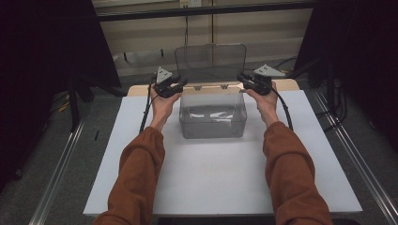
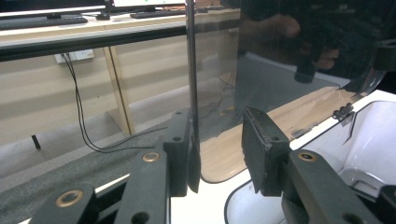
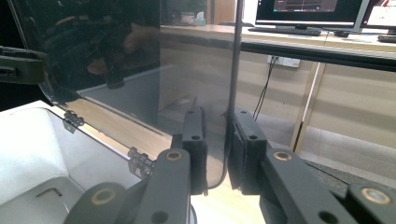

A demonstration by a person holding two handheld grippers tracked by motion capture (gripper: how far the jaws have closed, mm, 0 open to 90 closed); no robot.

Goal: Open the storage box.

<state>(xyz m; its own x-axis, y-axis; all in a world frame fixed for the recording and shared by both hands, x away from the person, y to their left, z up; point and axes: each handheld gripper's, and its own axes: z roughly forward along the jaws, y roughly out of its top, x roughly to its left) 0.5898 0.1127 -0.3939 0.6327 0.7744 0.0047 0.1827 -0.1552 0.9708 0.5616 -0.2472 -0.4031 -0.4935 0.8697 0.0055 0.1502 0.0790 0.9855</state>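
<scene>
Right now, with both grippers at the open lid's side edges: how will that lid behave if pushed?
The lid looks like thin clear plastic, so it will probably flex rather than stay rigid. It stands upright on small hinges at the box rear, so it should swing. Its smooth, glossy surface may be slippery.

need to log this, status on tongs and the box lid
Left tongs and right tongs astride raised lid edges. Clear box open, looks empty. Nothing in the way.
</scene>
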